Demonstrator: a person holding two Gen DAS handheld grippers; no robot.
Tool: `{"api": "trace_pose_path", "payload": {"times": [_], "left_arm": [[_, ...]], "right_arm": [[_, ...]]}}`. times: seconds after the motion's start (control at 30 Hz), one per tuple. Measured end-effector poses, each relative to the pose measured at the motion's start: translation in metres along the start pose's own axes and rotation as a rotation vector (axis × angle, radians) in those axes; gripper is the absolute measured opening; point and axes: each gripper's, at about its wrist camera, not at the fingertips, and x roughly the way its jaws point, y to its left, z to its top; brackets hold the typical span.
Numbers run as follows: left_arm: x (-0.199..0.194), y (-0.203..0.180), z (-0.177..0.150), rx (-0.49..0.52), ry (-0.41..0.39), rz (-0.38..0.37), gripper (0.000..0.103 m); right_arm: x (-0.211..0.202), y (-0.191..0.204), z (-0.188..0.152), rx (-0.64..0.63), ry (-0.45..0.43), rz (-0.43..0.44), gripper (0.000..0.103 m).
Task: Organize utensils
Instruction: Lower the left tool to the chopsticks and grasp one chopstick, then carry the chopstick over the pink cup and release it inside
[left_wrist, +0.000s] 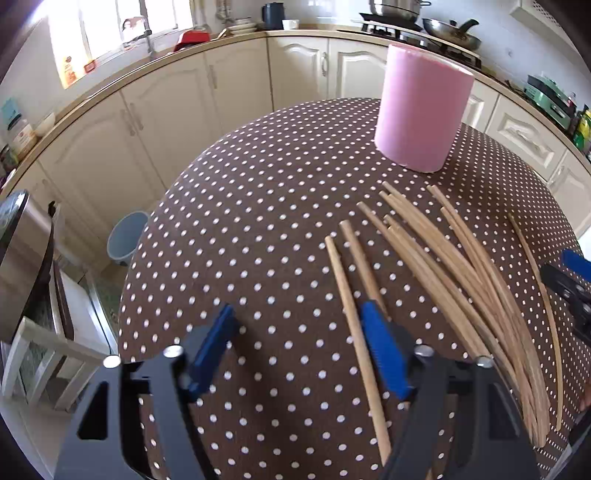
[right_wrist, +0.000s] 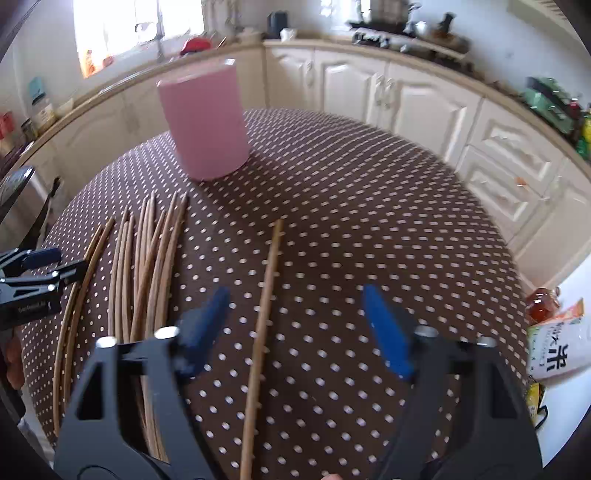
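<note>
wooden chopsticks, a loose lot: pale tan, slender, round-sectioned, tapering, matte, no visible decoration; they lie flat on the table, roughly parallel and partly overlapping in a fanned bundle, ends toward the holder. one single chopstick lies apart from the bundle, on the bare cloth toward the right side, running lengthwise between the fingers of the right gripper. two more outlying chopsticks lie at the left edge of the bundle; one passes between the fingers of the left gripper, the other runs under or against its right blue pad, contact unclear. holder: pink cylindrical cup, plain, opaque, upright, standing on the table beyond the far ends of the bundle, not touching it; interior not visible. table covering: brown cloth with small white polka dots, smooth. left gripper: black frame, blue ribbed pads, jaws parted, pads not pressing the chopstick between them. right gripper: same make, jaws parted, straddling the single chopstick with a gap on each side. surroundings: cream kitchen cabinets with beige counter, a wok on the stove, a pale blue bin on the floor, a printed packet on a white surface at the right.
</note>
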Motion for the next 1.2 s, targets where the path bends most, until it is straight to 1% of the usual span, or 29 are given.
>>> {"api": "trace_pose_path", "payload": {"times": [0.03,0.07,0.1,0.13,0.17,0.23,0.27,0.3,0.33,0.37,0.4,0.43,0.5,0.57,0.6,0.63,0.7,0.73,0.9,0.97,1.13,1.2], "left_arm": [[0.000,-0.001,0.003,0.000,0.004,-0.012,0.053],[0.001,-0.001,0.005,-0.002,0.009,-0.022,0.049],[0.002,-0.001,0.009,-0.002,0.017,-0.028,0.044],[0.004,-0.002,0.014,0.003,0.022,-0.029,0.038],[0.005,-0.002,0.018,0.002,0.026,-0.031,0.035],[0.008,-0.002,0.023,-0.006,0.033,-0.039,0.026],[0.009,-0.002,0.028,-0.006,0.034,-0.039,0.023],[0.011,-0.002,0.030,-0.007,0.033,-0.038,0.018],[0.012,-0.003,0.033,-0.010,0.033,-0.041,0.010],[0.014,-0.003,0.036,-0.016,0.034,-0.050,0.008],[0.015,-0.004,0.035,-0.019,0.031,-0.051,0.007],[0.016,-0.004,0.035,-0.019,0.028,-0.051,0.006],[0.017,-0.004,0.039,-0.027,0.025,-0.063,0.005],[0.016,-0.002,0.041,-0.039,0.027,-0.098,0.005],[0.014,-0.001,0.043,-0.043,0.024,-0.104,0.005],[0.009,-0.001,0.046,-0.042,0.008,-0.100,0.005],[-0.004,-0.002,0.051,-0.040,-0.019,-0.113,0.005],[-0.012,-0.003,0.054,-0.037,-0.037,-0.121,0.005],[-0.062,-0.010,0.064,-0.028,-0.144,-0.157,0.005],[-0.085,-0.010,0.068,-0.028,-0.188,-0.187,0.005],[-0.134,-0.023,0.069,0.007,-0.288,-0.217,0.005],[-0.154,-0.028,0.072,0.019,-0.330,-0.239,0.005]], "right_arm": [[0.004,0.001,0.003,-0.010,0.016,0.012,0.045],[0.007,0.003,0.005,-0.020,0.032,0.020,0.041],[0.011,0.004,0.008,-0.030,0.051,0.024,0.035],[0.016,0.005,0.010,-0.043,0.075,0.028,0.034],[0.020,0.006,0.012,-0.055,0.098,0.035,0.034],[0.025,0.009,0.017,-0.075,0.120,0.044,0.033],[0.027,0.010,0.019,-0.087,0.128,0.047,0.032],[0.030,0.012,0.022,-0.111,0.139,0.046,0.030],[0.032,0.014,0.024,-0.126,0.147,0.048,0.024],[0.035,0.014,0.027,-0.130,0.149,0.054,0.020],[0.037,0.014,0.029,-0.134,0.152,0.059,0.016],[0.039,0.014,0.031,-0.135,0.157,0.063,0.010],[0.045,0.013,0.036,-0.121,0.165,0.081,0.008],[0.046,0.010,0.038,-0.108,0.162,0.096,0.006],[0.046,0.008,0.039,-0.093,0.160,0.111,0.005],[0.045,0.006,0.040,-0.079,0.156,0.123,0.005],[0.039,-0.002,0.042,-0.052,0.142,0.156,0.005],[0.033,-0.005,0.043,-0.048,0.128,0.159,0.005],[-0.008,-0.005,0.057,-0.037,0.018,0.200,0.005],[-0.029,-0.004,0.063,-0.042,-0.032,0.216,0.005],[-0.076,-0.002,0.075,-0.054,-0.152,0.244,0.005],[-0.095,0.000,0.077,-0.057,-0.194,0.252,0.005]]}}
